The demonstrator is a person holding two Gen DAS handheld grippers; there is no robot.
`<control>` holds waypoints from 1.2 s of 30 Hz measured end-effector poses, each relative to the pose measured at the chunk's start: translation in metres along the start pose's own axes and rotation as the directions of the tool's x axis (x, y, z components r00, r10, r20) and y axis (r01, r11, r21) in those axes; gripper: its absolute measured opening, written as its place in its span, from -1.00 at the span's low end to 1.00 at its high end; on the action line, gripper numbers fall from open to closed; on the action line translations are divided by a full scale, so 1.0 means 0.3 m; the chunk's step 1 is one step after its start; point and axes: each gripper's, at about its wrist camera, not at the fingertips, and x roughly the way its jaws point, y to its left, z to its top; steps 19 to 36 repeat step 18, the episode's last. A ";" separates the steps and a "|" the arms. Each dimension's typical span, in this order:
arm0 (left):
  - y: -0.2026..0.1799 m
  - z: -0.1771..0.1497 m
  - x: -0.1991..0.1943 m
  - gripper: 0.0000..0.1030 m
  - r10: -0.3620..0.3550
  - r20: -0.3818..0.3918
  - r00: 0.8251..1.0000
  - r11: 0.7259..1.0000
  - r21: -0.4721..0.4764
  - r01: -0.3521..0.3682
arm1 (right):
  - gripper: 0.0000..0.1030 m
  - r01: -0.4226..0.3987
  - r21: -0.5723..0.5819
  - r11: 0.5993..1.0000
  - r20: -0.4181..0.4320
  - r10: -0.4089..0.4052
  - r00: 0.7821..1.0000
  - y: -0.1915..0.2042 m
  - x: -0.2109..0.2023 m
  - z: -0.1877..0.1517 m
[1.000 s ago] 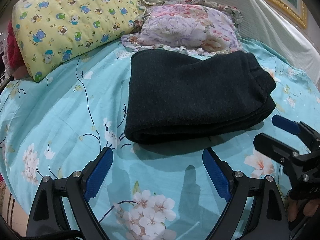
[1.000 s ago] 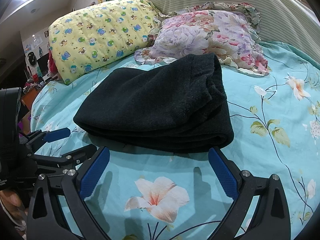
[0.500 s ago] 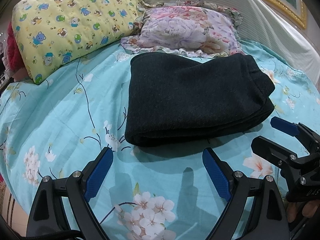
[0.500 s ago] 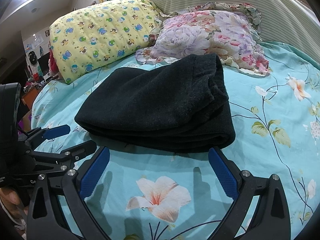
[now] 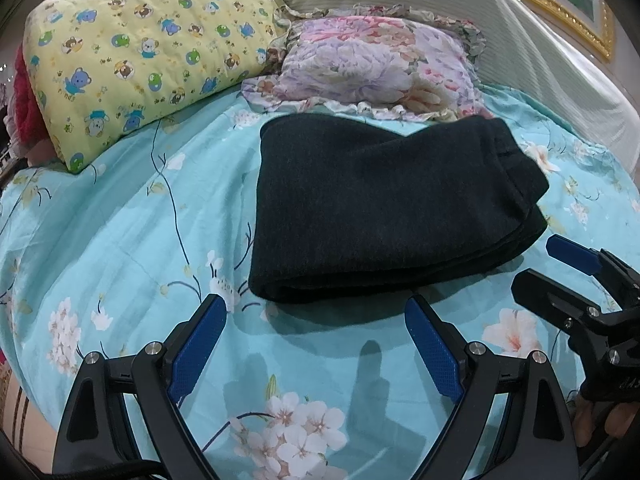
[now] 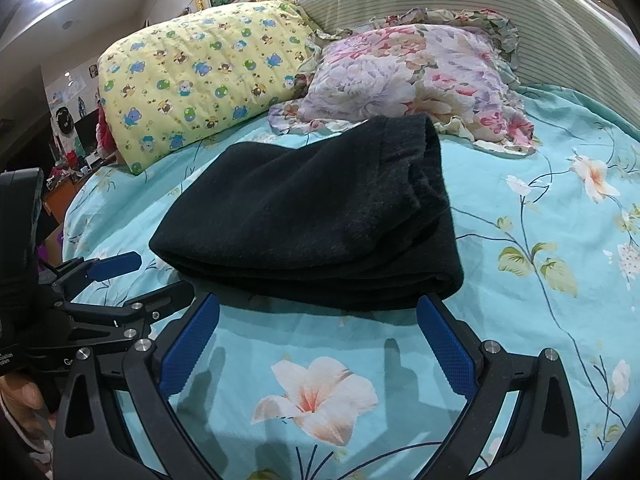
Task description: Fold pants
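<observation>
The pants are seen folded into a dark stack on the sheet, at 12 o'clock from both grippers. The left gripper and right gripper are held spread and empty, just short of the near fold. Two pillows lie beyond.
</observation>
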 end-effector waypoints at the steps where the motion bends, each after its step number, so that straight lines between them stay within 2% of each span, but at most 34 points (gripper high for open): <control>1: -0.002 0.006 -0.007 0.78 0.004 0.011 1.000 1.000 0.003 -0.004 | 0.92 0.002 0.002 1.000 0.005 -0.002 1.000 -0.002 -0.002 0.003; 8: -0.011 0.039 -0.022 0.78 -0.003 0.038 0.999 1.000 0.002 0.003 | 0.92 0.022 0.027 0.999 0.053 -0.023 0.998 -0.027 -0.049 0.041; 36: -0.032 0.059 -0.035 0.78 -0.002 0.052 0.999 1.000 0.020 0.001 | 0.93 0.020 0.034 0.999 0.057 -0.022 0.998 -0.031 -0.058 0.039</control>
